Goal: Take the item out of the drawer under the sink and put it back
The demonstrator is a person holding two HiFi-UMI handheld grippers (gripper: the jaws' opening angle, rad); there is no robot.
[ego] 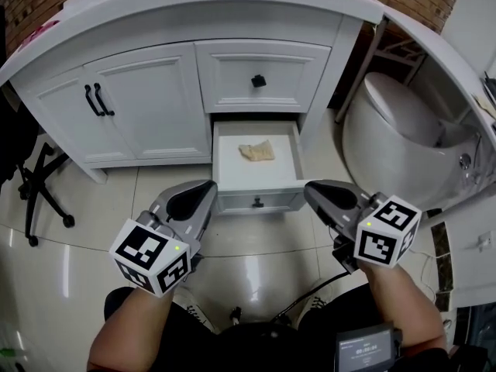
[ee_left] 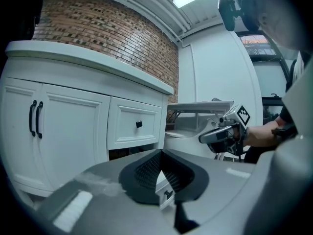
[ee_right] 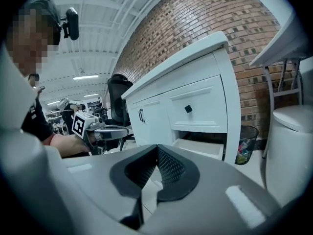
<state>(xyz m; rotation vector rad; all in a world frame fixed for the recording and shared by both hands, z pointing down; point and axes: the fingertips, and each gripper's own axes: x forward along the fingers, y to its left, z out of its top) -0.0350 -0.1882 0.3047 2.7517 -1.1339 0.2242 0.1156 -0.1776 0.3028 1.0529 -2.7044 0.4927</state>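
Note:
The lower drawer (ego: pixel 223 169) of the white vanity stands pulled out. A crumpled tan item (ego: pixel 256 152) lies on its white floor, near the back. My left gripper (ego: pixel 208 190) is shut and empty, its tip just left of the drawer's front left corner. My right gripper (ego: pixel 312 190) is shut and empty too, its tip just off the front right corner. In the left gripper view the shut jaws meet at the tips (ee_left: pixel 161 152), with the drawer front's knob (ee_left: pixel 167 195) below them. The right gripper view shows its jaws (ee_right: pixel 157 148) closed before the open drawer (ee_right: pixel 201 149).
A shut upper drawer with a black knob (ego: pixel 259 80) sits above the open one. Double doors with black handles (ego: pixel 98 100) stand to the left. A white toilet (ego: pixel 395 122) is at the right, an office chair base (ego: pixel 35 192) at the left. A waste bin (ee_right: pixel 243 145) stands beside the vanity.

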